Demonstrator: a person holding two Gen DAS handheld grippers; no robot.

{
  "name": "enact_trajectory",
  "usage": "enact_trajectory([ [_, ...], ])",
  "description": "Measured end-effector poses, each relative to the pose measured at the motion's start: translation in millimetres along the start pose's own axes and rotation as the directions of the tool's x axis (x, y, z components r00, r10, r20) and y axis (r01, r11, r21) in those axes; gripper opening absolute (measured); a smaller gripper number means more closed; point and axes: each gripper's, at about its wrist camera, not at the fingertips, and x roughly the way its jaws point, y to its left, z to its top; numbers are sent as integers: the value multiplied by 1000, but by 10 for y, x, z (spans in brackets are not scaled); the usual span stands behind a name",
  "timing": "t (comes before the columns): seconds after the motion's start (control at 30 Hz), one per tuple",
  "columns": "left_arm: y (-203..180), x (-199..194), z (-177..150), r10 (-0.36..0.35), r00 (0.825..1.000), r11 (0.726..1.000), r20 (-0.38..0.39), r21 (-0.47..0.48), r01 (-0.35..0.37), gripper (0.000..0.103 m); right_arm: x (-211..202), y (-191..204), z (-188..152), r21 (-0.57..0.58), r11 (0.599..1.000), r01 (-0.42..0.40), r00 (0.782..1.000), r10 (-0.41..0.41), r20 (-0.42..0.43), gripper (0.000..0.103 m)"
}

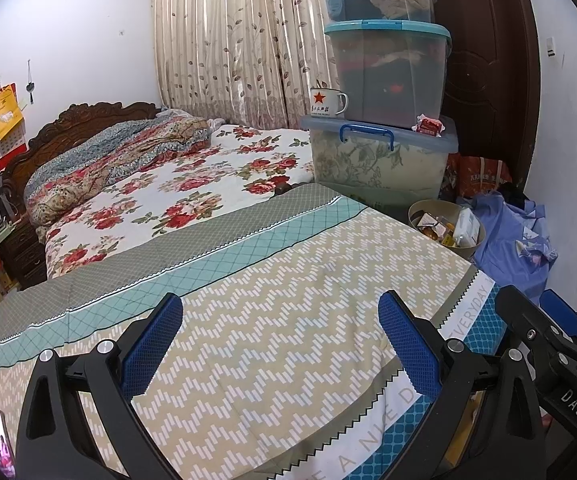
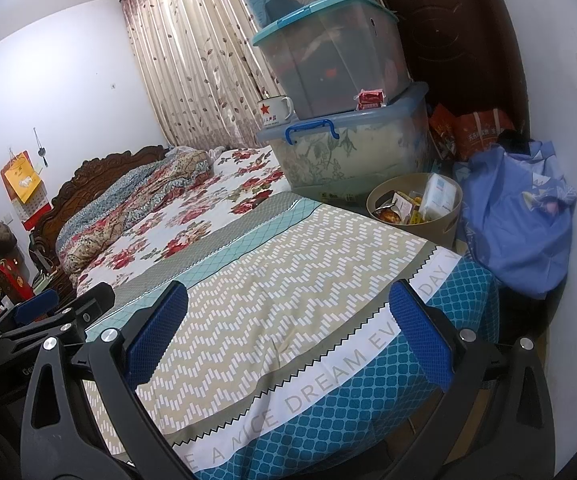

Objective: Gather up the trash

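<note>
I hold the left gripper (image 1: pixel 280 344) above the patterned bedcover (image 1: pixel 248 300); its jaws stand wide apart with nothing between them; the right gripper (image 2: pixel 288 336) hangs over the same cover, jaws equally wide, also empty; in the left wrist view the right gripper appears at 4 o'clock; in the right wrist view the left gripper appears at 9 o'clock, just beside mine. The trash sits in a round beige bin (image 1: pixel 446 222) at 2 o'clock from the left jaws, touching the far corner of the bedcover; wrappers and a white packet fill it; in the right wrist view the bin lies at 1 o'clock. Behind the bin stands a stack of clear storage boxes (image 1: pixel 384 76); a white mug with a red star (image 1: pixel 326 101) and a red packet (image 1: pixel 428 124) rest on the lowest lid. A blue cloth bundle (image 2: pixel 516 216) lies at 3 o'clock of the bin, against the wall.
</note>
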Motion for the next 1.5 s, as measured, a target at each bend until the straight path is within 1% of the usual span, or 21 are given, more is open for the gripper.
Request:
enact_trajectory([
  [0.57,-2,-4,-11,-1,1000,1000,-3,0,1,94,2,0,5,-1,1000,0,1000,0,-2,100],
  [1.3,-32,42,-50,-5,1000,1000,-7,24,5,94,-6,26,-16,-2,1000,1,1000,-1,-5,100],
  [1.5,-48,47,-70,-17,1000,999,-12,29,17,94,-5,26,-16,0,1000,1,1000,-1,-7,100],
])
